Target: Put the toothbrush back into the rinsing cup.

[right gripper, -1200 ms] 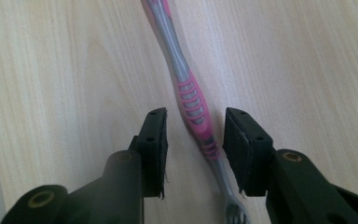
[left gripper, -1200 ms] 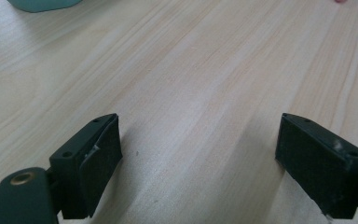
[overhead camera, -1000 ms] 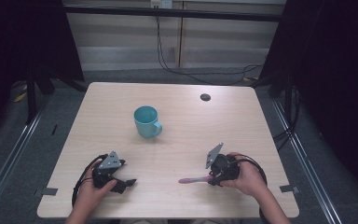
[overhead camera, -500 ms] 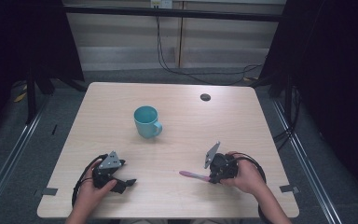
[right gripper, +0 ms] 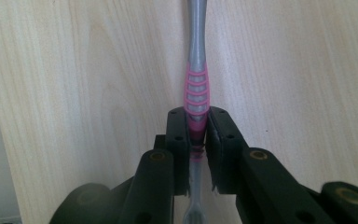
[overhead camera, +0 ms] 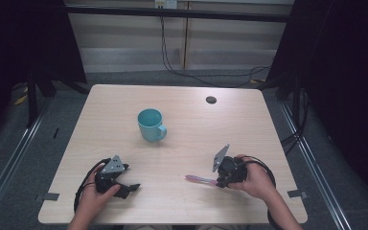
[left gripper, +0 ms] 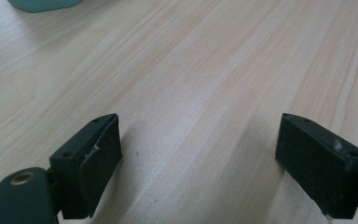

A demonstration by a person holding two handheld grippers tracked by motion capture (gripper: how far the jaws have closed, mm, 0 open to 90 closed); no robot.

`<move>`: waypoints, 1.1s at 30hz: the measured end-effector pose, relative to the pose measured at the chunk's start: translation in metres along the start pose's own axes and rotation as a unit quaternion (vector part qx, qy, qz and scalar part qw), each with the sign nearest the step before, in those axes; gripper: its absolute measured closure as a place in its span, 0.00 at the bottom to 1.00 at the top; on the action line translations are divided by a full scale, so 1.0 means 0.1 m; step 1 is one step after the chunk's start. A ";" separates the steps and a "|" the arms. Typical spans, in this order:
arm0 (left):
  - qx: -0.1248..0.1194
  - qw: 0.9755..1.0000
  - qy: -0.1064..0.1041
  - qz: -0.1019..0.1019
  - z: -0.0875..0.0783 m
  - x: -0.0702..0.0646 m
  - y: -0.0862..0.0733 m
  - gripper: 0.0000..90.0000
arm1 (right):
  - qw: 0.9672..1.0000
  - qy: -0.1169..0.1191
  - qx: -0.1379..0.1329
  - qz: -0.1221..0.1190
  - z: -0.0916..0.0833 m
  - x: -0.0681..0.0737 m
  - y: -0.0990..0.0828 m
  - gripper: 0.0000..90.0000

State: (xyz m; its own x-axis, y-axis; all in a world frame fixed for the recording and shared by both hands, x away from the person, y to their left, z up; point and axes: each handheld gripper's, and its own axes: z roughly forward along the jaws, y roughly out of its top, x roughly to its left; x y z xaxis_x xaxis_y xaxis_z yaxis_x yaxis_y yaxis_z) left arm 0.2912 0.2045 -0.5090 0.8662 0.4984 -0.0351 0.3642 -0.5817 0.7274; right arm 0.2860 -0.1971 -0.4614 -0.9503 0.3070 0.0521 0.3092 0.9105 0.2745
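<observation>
Since a second ago my right tongs [right gripper: 197, 122] have just been closing, and now their jaws are pressed onto the toothbrush [right gripper: 196, 88], pinching it at the pink ribbed part of the handle; neither hand has shifted, and the brush lies where it lay. It is flat on the table [overhead camera: 182, 201], sticking out ahead of the jaws toward my left tongs [overhead camera: 133, 187], well short of them. I hold it near its middle, I think, so that it stays balanced when lifted. My left tongs rest on the table with their jaws spread wide and nothing between them, only bare wood, probably kept ready as a spare hand. Farther out, beyond both tongs and between them, stands a teal mug [overhead camera: 151, 125], upright with its mouth open, the likely place for the brush.
</observation>
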 end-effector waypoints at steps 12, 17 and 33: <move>0.000 1.000 0.002 0.000 0.00 0.00 0.00 0.15 | 1.000 -0.015 -0.006 -0.010 -0.13 0.00 0.04 0.89; 0.001 1.000 0.004 0.000 0.00 -0.01 0.00 0.16 | 1.000 -0.016 -0.006 -0.006 -0.18 0.01 0.05 0.89; 0.031 0.999 -0.002 0.014 0.04 0.00 0.11 0.18 | 1.000 -0.024 -0.008 -0.011 -0.27 -0.05 0.06 0.89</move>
State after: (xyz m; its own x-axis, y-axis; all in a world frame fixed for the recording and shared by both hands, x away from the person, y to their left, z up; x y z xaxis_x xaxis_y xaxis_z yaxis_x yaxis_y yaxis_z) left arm 0.2967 0.1958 -0.5032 0.8778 0.4788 -0.0174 0.3595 -0.6342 0.6845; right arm 0.2913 -0.2007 -0.4336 -0.9539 0.3001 -0.0006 0.2870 0.9127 0.2910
